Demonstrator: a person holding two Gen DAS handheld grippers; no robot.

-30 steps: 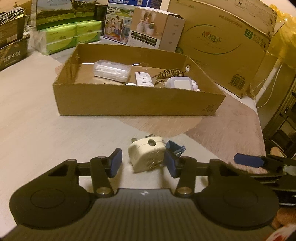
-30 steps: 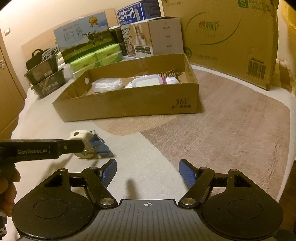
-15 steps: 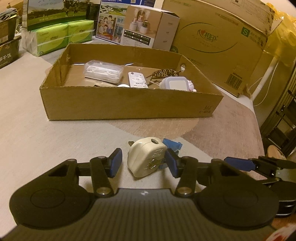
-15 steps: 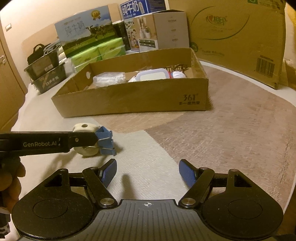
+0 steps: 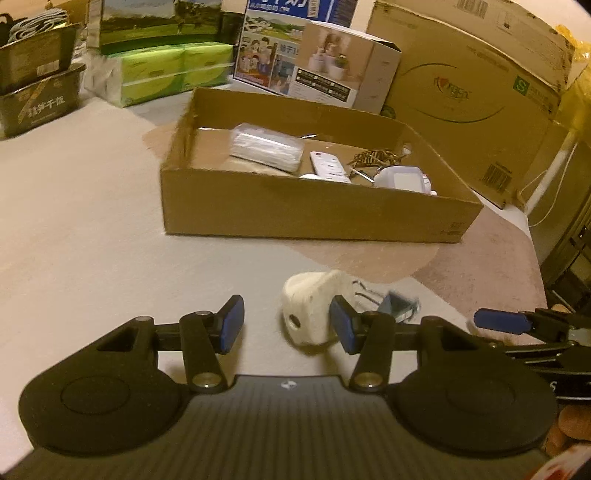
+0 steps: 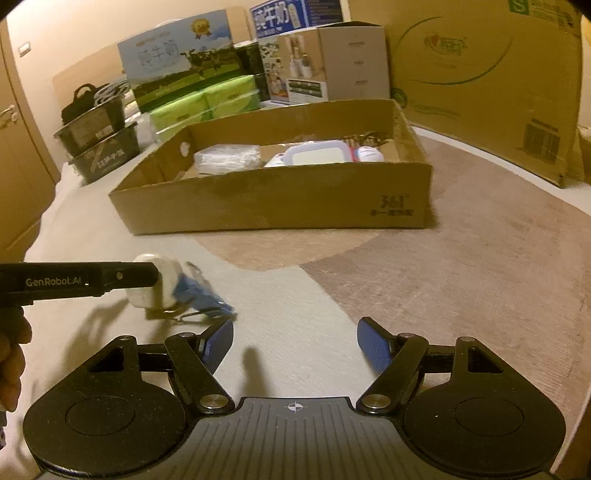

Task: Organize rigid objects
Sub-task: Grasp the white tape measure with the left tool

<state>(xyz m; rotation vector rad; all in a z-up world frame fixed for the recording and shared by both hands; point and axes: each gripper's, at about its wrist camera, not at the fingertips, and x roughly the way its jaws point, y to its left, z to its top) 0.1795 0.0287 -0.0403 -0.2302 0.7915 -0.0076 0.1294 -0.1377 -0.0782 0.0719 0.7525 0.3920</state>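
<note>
Warm, dim yellowish light falls over a pale fabric-like surface (image 6: pixel 92 229) with a large brown curved patch (image 6: pixel 461 266) spreading to the right. Along the back stand stacked cartons: a big corrugated shipping box marked S (image 5: pixel 476 107), a milk carton with a pasture print (image 6: pixel 177 66), a blue printed carton (image 5: pixel 280 55), an open-topped white product box (image 5: pixel 343 74) and green tissue packs (image 5: pixel 177 72). Two dark bins (image 6: pixel 99 144) sit stacked at the far left. A beige wall (image 6: pixel 74 33) carries a light switch (image 6: pixel 24 48), and a wooden door (image 6: pixel 14 177) stands at the left edge. A white cable (image 5: pixel 546 206) hangs at the right
</note>
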